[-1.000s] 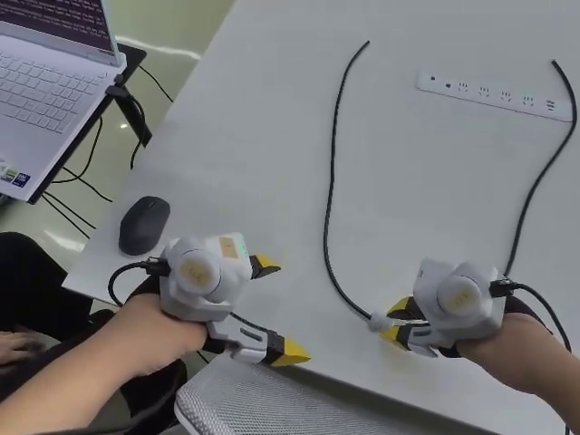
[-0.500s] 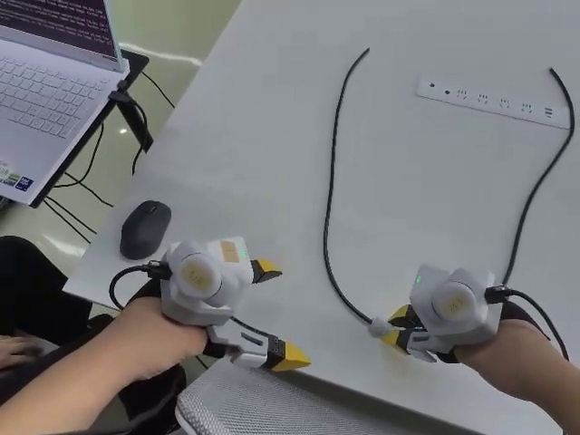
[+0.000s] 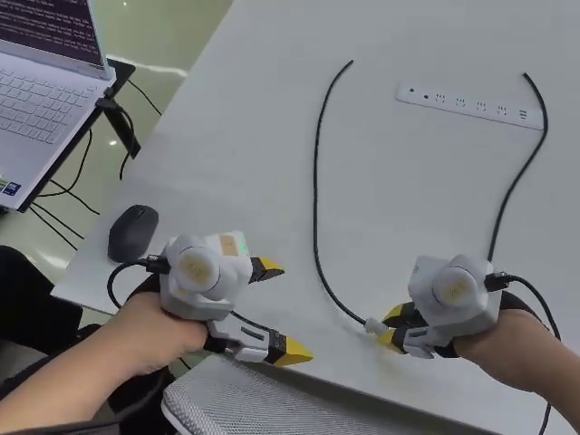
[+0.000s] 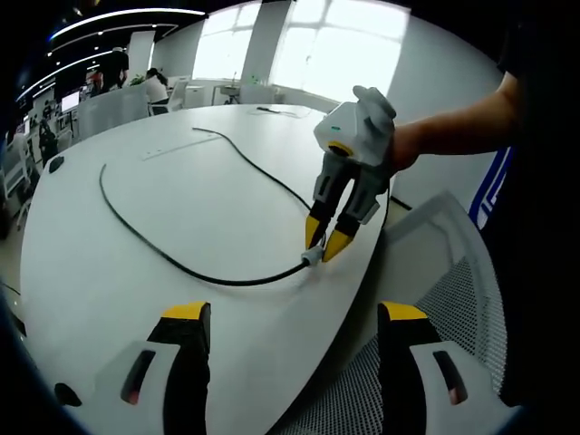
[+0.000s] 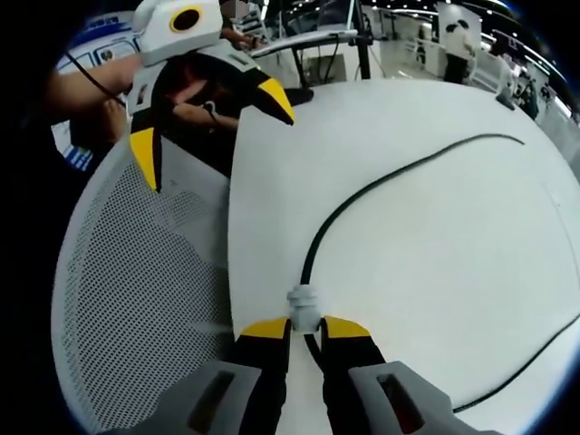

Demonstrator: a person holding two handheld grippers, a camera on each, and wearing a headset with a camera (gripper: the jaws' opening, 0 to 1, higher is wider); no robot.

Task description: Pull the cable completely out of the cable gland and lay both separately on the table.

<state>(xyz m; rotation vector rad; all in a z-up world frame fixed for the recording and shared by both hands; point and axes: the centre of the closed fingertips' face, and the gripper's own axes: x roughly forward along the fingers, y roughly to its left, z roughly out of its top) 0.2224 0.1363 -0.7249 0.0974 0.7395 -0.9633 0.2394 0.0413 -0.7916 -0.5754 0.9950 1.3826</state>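
Yellow-tipped, clamping cable (image 3: 315, 181) just behind gland (image 5: 304, 306) with right gripper (image 5: 305, 326) to anchor it; holding left gripper (image 4: 294, 313) splayed open near gland, ready to pull.

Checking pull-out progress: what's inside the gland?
The cable enters the gland's front, and a black stretch shows behind it between the right gripper's jaws. The part inside the gland is covered.

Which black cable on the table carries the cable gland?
The left cable in the head view: its near end bears the white cable gland, at the right gripper. The other cable runs from the power strip.
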